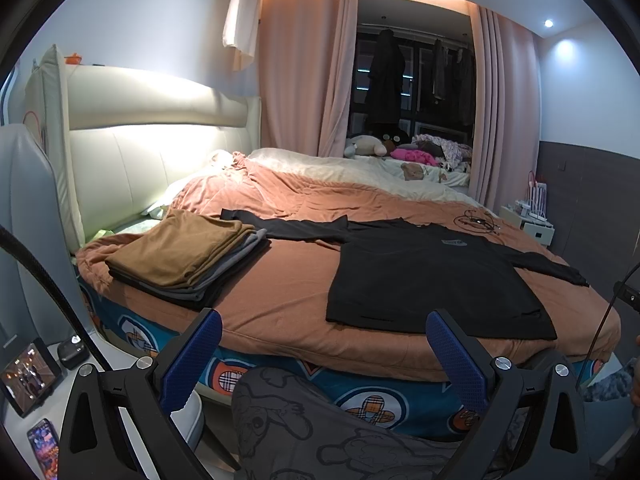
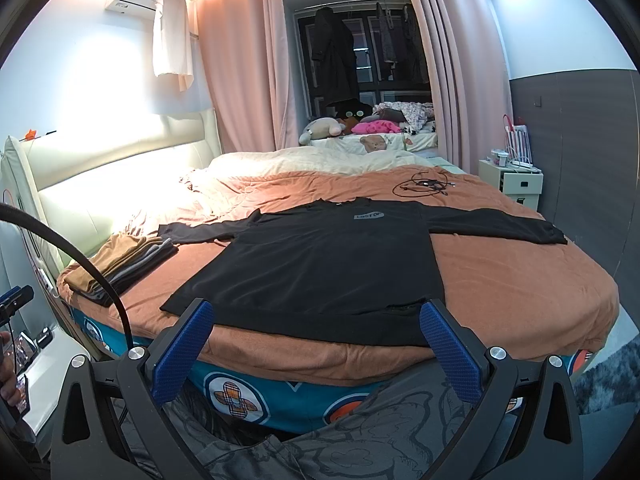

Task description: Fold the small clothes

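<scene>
Black long-sleeved shirt (image 2: 320, 264) lies flat, sleeves out, unfolded, hem at bed's (image 2: 500, 280) near edge. Folded stack (image 1: 184, 256) sits toward headboard corner: several done, this one left. Left gripper (image 1: 324, 344) and right gripper (image 2: 316, 332): jaws spread, empty, short of the hem.

My left claw (image 1: 324, 354) hangs agape before the bed (image 1: 280, 304); black long-sleeved shirt (image 1: 432, 276) ahead-right, folded clothes stack (image 1: 188, 256) ahead-left.
</scene>
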Available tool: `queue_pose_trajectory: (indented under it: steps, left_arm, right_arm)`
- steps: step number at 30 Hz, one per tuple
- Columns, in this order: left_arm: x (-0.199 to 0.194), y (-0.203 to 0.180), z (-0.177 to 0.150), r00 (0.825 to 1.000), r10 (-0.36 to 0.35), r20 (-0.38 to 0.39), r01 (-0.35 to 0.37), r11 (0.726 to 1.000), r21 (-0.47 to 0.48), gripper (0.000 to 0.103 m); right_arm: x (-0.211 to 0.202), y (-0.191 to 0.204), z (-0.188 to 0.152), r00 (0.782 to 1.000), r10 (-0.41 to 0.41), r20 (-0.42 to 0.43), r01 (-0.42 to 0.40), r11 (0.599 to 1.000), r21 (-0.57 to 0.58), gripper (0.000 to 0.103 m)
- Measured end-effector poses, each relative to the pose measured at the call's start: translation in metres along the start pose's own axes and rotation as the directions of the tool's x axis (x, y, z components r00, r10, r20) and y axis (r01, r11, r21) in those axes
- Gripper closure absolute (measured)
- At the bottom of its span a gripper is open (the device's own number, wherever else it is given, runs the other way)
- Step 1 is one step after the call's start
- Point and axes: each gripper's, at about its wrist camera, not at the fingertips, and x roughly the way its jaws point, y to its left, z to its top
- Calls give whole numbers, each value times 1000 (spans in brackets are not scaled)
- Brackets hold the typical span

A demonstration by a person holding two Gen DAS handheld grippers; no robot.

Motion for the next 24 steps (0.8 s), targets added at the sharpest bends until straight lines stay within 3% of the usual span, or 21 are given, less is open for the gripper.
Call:
queue_pose_trajectory:
  steps: [24]
  left_arm:
    - [-5,2,3,1000,-4,8,4,1000,4,0]
  right_arm:
    - [-2,1,-2,1000,3,3,-3,1000,-2,0]
